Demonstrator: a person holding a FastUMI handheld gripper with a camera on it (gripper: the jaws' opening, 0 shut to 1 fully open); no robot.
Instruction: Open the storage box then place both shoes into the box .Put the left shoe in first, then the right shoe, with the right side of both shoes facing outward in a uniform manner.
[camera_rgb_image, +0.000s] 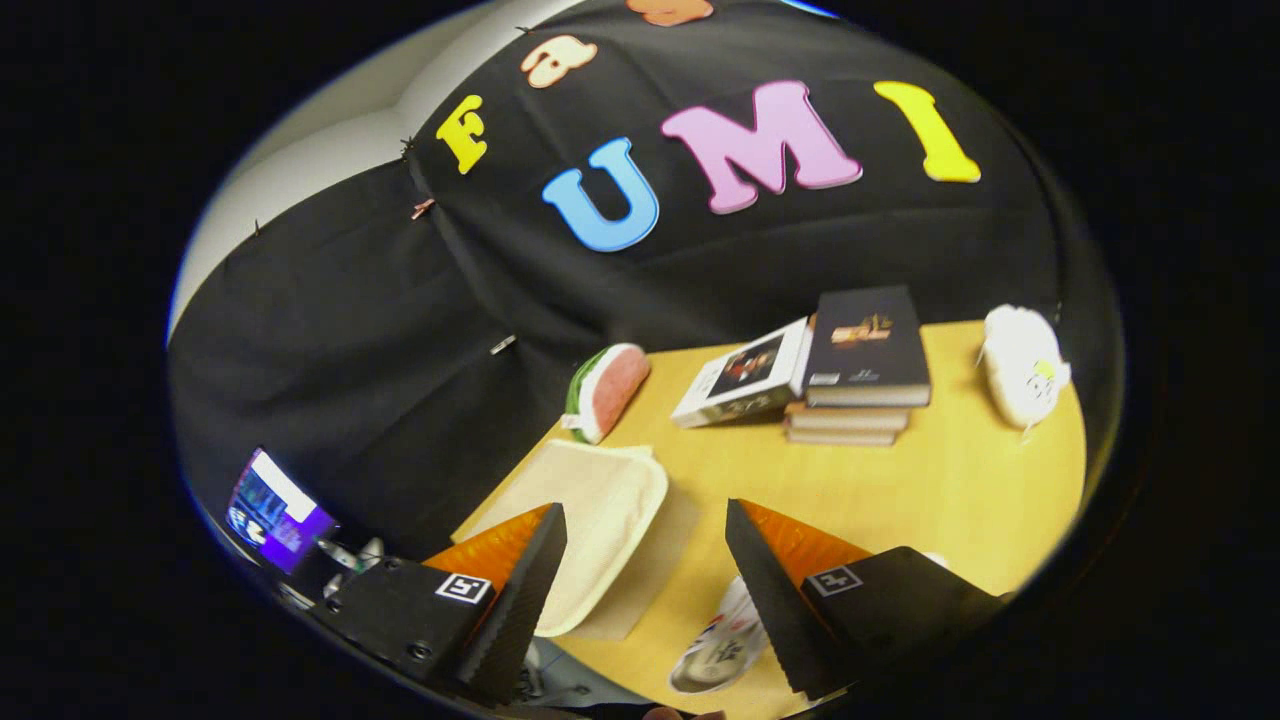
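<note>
Gripper: your gripper (645, 545) hangs above the table, tilted, fingers spread wide with nothing between them.
Fingers: your left finger (525, 590) lies over the tray's near edge; your right finger (775, 600) lies over the shoe.
Shoe: you have a white shoe (722, 645) with dark markings just below and between the fingers, on the table, partly hidden by the right finger. You cannot tell whether it is the left or the right one.
Tray: a pale shallow tray (600, 500) sits on a tan mat (655, 575), just ahead of your left finger.
Table: yellow wooden top (930, 490), running ahead of you to the booth wall.
Books: a stack of books (865, 365) stands well beyond the fingers, with another book (745, 380) leaning against its left side.
Watermelon: a slice-shaped soft toy (610, 390) rests at the table's far left edge, beyond the tray.
Plush: a white plush (1022, 365) sits to the right of the books.
Screen: a lit screen (275, 510) shows off the table, left of your left finger.
</note>
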